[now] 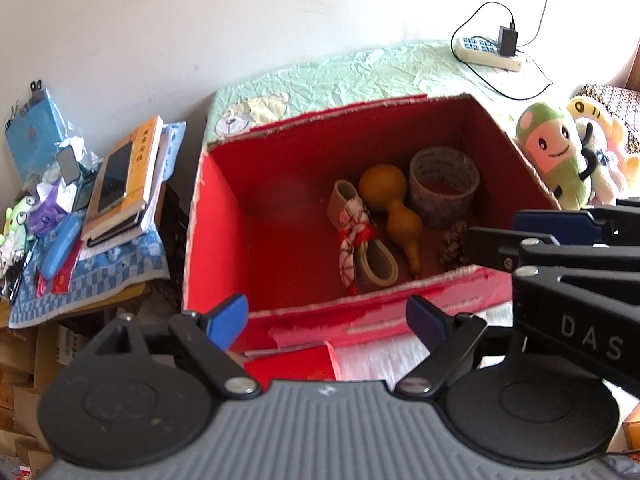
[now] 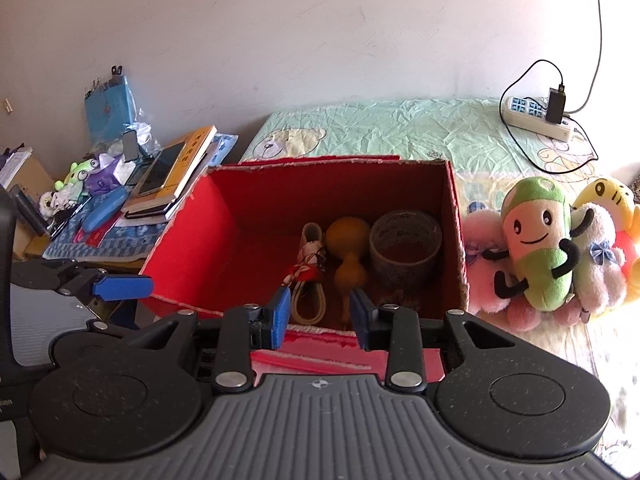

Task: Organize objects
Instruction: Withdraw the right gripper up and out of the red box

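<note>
While both wrist views look down over the near rim, the scene runs from biggest to smallest like this:

Bed: a mattress under a crinkled green bear-print sheet (image 2: 400,128) fills the far side, against the white wall.
Red box: an open cardboard box (image 1: 224,216), red inside, stands on the near part of the bed, its cut rim ragged.
Side pile: left of the box, books (image 2: 176,176) with a phone on top lie on a blue checked cloth among small clutter.
Plush toys: a green-and-pink plush (image 2: 536,248) leans just beside the box's right wall, with white, pink and yellow plushes around it.
Power strip: a white strip (image 2: 536,118) with a black charger plugged in lies far right on the sheet.
Tape roll: a wide roll (image 1: 444,184) stands on the box floor in the right back corner.
Gourd: a brown gourd (image 1: 388,212) lies just left of the roll, touching it.
Strap: a beige looped strap (image 1: 360,240) tied with red-and-white cloth lies left of the gourd.
Pine cone: a small cone (image 1: 452,244) sits in front of the roll.
Left gripper: (image 1: 328,320) jaws spread wide, nothing between them, at the near rim.
Right gripper: (image 2: 320,316) jaws partly apart, empty, above the near rim.
</note>
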`<move>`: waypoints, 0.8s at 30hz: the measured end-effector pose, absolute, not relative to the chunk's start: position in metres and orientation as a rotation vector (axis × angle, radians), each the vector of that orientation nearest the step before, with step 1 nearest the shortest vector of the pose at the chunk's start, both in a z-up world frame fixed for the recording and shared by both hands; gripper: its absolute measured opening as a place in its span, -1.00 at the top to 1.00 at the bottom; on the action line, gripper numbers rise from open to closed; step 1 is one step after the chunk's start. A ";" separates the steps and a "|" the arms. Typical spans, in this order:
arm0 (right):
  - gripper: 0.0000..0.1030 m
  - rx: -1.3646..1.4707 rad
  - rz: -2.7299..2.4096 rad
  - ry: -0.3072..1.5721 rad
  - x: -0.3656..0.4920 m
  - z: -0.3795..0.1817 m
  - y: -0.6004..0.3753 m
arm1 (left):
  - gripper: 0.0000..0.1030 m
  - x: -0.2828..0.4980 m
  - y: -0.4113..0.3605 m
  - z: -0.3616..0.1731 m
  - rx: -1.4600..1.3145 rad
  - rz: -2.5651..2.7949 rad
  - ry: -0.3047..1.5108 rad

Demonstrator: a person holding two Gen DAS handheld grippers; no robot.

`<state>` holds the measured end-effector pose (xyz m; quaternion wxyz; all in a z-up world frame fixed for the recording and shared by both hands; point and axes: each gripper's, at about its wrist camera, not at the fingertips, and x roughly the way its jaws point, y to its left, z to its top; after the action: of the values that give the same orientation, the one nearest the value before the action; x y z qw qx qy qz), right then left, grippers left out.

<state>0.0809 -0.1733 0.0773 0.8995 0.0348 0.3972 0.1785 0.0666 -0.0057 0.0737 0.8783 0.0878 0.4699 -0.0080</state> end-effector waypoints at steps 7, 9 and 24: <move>0.32 0.052 0.394 0.870 0.076 0.066 -0.169 | -0.71 0.059 -0.005 0.057 0.181 -0.009 1.029; 0.32 0.055 0.395 0.890 0.074 0.060 -0.168 | -0.71 0.059 -0.005 0.051 0.182 -0.005 1.045; 0.23 0.118 0.431 1.042 0.082 0.030 -0.166 | -0.78 0.059 0.004 0.019 0.180 0.046 1.142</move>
<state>0.0820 -0.1659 0.0298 0.8436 0.0557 0.4935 0.2041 0.0588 0.0038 0.0189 0.8374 0.0852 0.5395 0.0216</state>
